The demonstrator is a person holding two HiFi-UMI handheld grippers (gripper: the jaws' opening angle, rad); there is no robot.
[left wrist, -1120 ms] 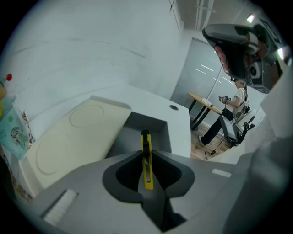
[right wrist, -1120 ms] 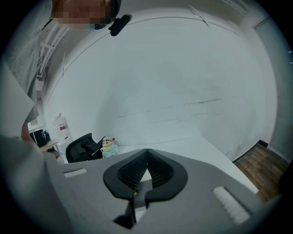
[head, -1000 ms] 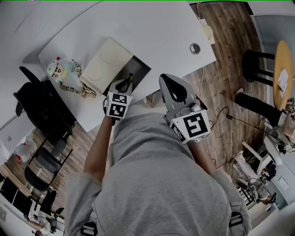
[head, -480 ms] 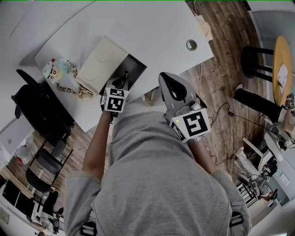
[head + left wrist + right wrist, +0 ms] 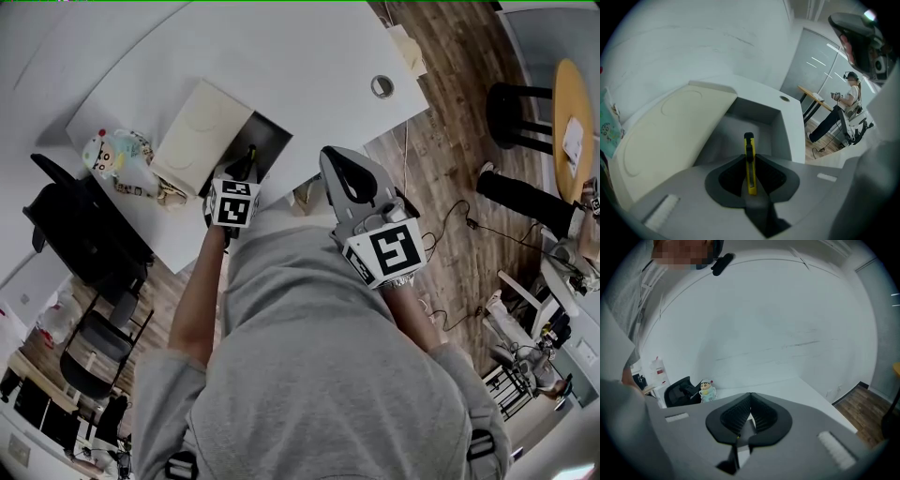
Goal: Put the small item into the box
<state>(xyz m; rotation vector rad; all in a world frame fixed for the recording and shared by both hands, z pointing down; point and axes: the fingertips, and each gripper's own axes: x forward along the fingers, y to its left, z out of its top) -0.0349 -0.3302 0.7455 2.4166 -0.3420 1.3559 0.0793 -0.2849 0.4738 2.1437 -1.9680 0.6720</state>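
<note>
Change over the last second, head view. My left tongs [image 5: 242, 172] sit slightly higher and further left in the picture and tip a little more steeply, so the yellow cutter [image 5: 749, 157] they hold looks shorter above the open half of the box [image 5: 202, 131]. The table [image 5: 309, 56], its round hole [image 5: 382, 86] and the toy bag [image 5: 114, 155] all shift up and left as my head turns.

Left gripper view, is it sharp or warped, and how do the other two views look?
Left gripper view: sharp on the yellow utility knife, dark fisheye corners, table edge bowed. Right gripper view: dimmer, soft, same dark ring. Head view: even light, washed-out colour, table edges curved.
</note>
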